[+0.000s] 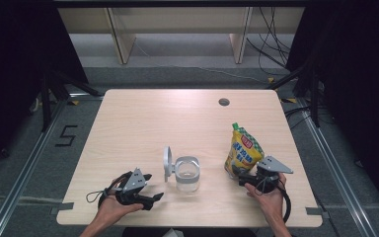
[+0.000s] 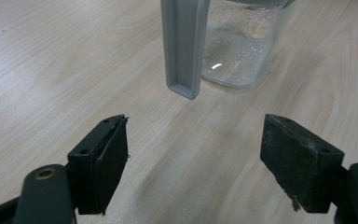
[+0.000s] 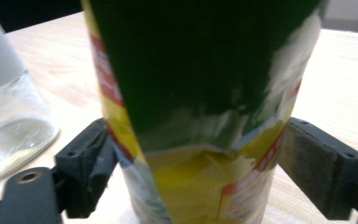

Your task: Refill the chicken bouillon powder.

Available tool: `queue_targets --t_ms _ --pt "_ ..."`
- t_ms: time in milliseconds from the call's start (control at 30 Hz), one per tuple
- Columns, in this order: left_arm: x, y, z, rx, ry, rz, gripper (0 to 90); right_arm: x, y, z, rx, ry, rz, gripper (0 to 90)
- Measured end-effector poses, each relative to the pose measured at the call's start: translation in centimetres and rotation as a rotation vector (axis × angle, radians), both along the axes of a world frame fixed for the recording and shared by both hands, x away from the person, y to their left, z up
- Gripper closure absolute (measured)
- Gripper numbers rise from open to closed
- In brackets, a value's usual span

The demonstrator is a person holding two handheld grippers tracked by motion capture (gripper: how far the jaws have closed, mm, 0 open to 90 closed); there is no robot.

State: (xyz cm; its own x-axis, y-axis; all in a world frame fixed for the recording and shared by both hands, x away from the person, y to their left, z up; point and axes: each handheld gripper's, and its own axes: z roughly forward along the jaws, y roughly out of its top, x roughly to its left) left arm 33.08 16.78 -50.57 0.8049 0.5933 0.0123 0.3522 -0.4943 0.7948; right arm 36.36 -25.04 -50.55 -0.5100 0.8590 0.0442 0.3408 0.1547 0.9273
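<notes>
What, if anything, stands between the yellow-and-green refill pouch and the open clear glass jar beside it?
Nothing visible. Between the yellow-and-green refill pouch and the clear glass jar lies only bare light wooden table. The jar's grey hinged lid stands open on the far side from the pouch, nearer the left gripper.

The setting is a laboratory recording bay. A light wooden table (image 1: 143,113) with a cable grommet hole (image 1: 224,102) stands on grey carpet. Aluminium floor rails (image 1: 27,163) run along both sides of the table. Black curtains (image 1: 10,59) hang left and right of it. A taped numeral (image 1: 67,135) marks the floor left of the table; loose cables (image 1: 271,44) lie behind it.
</notes>
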Motion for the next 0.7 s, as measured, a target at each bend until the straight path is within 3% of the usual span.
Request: queue_targets --t_ms 100,167,200,333,367,400,467,500,567,600,633,667,700 --pt "0.0 -0.1 -0.1 0.002 -0.012 0.002 22.9 0.2 0.4 -0.4 0.013 -0.029 -0.015 16.3" --pt "0.1 0.0 0.0 0.036 -0.004 -0.012 22.9 0.2 0.7 -0.5 0.020 -0.023 -0.024 16.9" --pt "0.0 -0.1 -0.1 0.019 -0.007 -0.006 22.8 0.4 0.7 -0.6 0.012 -0.051 -0.018 17.1" --pt "-0.1 -0.4 -0.2 -0.016 -0.005 0.007 22.8 0.6 0.9 -0.7 0.029 -0.067 -0.024 17.5" --pt "-0.1 -0.3 -0.2 -0.015 0.003 0.002 22.7 0.8 0.7 -0.7 0.006 -0.089 -0.016 18.0" --pt "0.0 -0.1 -0.2 0.027 -0.010 -0.008 22.7 0.9 0.8 -1.0 0.039 -0.063 -0.011 19.4" --pt "0.0 -0.2 -0.1 0.037 -0.012 -0.005 22.7 1.0 1.0 -1.1 0.064 -0.070 -0.038 18.7" --pt "-0.1 -0.3 -0.3 0.011 -0.008 -0.010 22.7 1.0 1.0 -1.1 0.064 -0.070 -0.038 18.7" --pt "-0.1 -0.3 -0.2 0.006 -0.004 -0.009 22.7 1.2 0.9 -1.0 0.045 -0.074 -0.022 19.4" --pt "-0.2 -0.3 -0.2 0.008 -0.010 -0.005 22.7 0.9 1.1 -1.0 0.071 -0.039 -0.021 19.5" --pt "-0.2 -0.3 -0.2 0.009 -0.011 -0.009 22.7 0.9 1.2 -1.0 0.066 -0.031 -0.030 19.5" --pt "0.1 -0.2 -0.2 0.025 -0.026 -0.031 22.7 1.0 1.1 -1.0 0.063 -0.040 -0.021 19.5" --pt "0.1 -0.2 -0.2 0.040 -0.029 -0.022 22.7 1.1 1.0 -1.0 0.053 -0.067 -0.022 19.5"
